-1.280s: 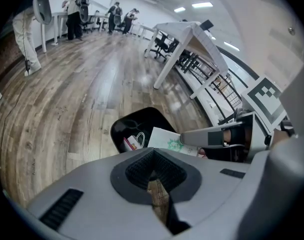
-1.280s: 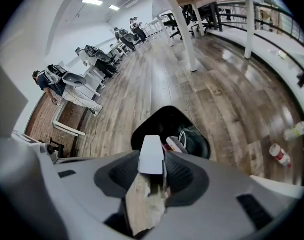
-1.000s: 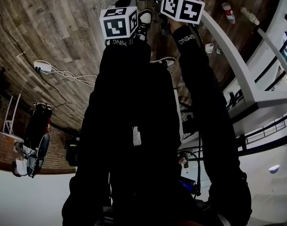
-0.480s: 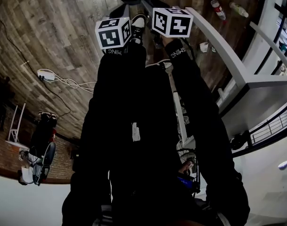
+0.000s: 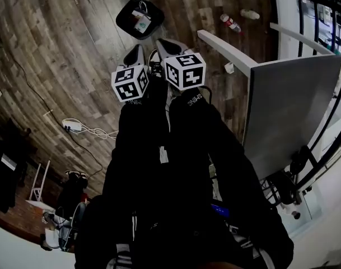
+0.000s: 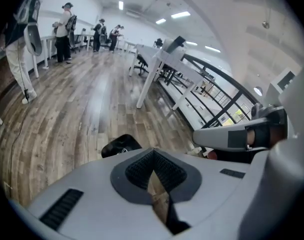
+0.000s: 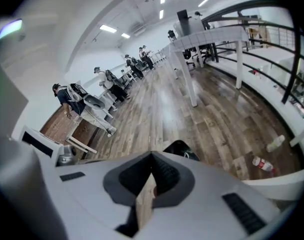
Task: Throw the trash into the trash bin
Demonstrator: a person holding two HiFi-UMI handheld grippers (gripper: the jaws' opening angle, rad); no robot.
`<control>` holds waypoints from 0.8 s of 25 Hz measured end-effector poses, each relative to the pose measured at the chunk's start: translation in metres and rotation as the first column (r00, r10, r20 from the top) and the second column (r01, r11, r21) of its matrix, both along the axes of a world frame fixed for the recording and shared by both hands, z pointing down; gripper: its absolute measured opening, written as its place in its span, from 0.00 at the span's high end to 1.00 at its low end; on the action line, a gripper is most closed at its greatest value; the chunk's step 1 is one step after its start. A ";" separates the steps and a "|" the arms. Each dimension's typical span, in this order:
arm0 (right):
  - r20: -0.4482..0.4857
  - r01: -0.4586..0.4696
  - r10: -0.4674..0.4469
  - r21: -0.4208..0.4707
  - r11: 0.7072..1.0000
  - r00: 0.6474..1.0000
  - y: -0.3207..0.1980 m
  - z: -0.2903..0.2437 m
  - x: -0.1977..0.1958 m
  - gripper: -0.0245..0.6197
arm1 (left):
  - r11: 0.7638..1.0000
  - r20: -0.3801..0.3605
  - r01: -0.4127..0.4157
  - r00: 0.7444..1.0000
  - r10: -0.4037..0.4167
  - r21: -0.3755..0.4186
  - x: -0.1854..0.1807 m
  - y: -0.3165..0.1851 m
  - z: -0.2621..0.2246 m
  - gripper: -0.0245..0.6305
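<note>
Jaws of our left gripper meet tip to tip, empty; those of our right gripper have just closed on nothing. We hold both just short of the black trash bin; a bottle lies on the floor to the right of the bin.

**Floor layout: bin far centre, desk right**

Trash bin stands on the floor at far centre, with litter lying in it. To its right, well apart, two bottles lie on the floor: one nearer, the other just beyond. Desk takes the right side. A small scrap lies on the floor beside its far leg. Power strip and cable lie on the floor, left and nearer.
</note>
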State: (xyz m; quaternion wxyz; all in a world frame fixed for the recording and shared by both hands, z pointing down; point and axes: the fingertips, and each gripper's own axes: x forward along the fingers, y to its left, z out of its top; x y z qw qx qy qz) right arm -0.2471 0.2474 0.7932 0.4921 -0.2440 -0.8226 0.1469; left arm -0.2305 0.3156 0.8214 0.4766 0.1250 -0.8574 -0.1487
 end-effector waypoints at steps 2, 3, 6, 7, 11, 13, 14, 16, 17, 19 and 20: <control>0.047 -0.036 0.036 -0.013 0.999 0.998 -0.010 -0.037 0.002 0.94 | 1.000 0.042 -0.022 0.999 0.022 -0.003 -0.001 -0.010 -0.036 0.96; 0.064 -0.053 0.055 -0.020 0.998 0.996 -0.016 -0.054 0.005 0.94 | 0.999 0.060 -0.032 0.998 0.032 -0.009 0.001 -0.016 -0.053 0.96; 0.112 -0.097 0.100 -0.036 0.995 0.989 -0.035 -0.103 0.017 0.94 | 0.997 0.111 -0.059 0.992 0.063 -0.040 0.011 -0.032 -0.103 0.96; 0.128 -0.111 0.115 -0.038 0.993 0.985 -0.042 -0.119 0.022 0.94 | 0.996 0.124 -0.072 0.989 0.078 -0.045 0.016 -0.038 -0.118 0.96; 0.186 -0.179 0.184 -0.039 0.983 0.965 -0.073 -0.180 0.046 0.94 | 0.990 0.160 -0.136 0.977 0.142 -0.048 0.041 -0.065 -0.178 0.96; 0.226 -0.232 0.237 -0.046 0.972 0.945 -0.095 -0.212 0.056 0.94 | 0.984 0.188 -0.171 0.966 0.177 -0.043 0.051 -0.084 -0.208 0.96; 0.251 -0.263 0.267 -0.050 0.963 0.930 -0.109 -0.228 0.061 0.94 | 0.980 0.209 -0.194 0.958 0.197 -0.038 0.054 -0.096 -0.223 0.96; 0.293 -0.318 0.319 -0.054 0.947 0.901 -0.138 -0.260 0.075 0.94 | 0.972 0.251 -0.233 0.940 0.232 -0.026 0.063 -0.124 -0.253 0.96; 0.308 -0.340 0.340 -0.055 0.939 0.889 -0.151 -0.276 0.085 0.94 | 0.968 0.269 -0.250 0.931 0.246 -0.022 0.070 -0.138 -0.268 0.96; 0.331 -0.388 0.384 -0.056 0.920 0.862 -0.179 -0.304 0.107 0.94 | 0.956 0.300 -0.294 0.910 0.285 -0.016 0.083 -0.166 -0.295 0.96; 0.342 -0.415 0.410 -0.061 0.908 0.846 -0.193 -0.317 0.118 0.94 | 0.947 0.317 -0.322 0.897 0.309 -0.014 0.090 -0.181 -0.308 0.96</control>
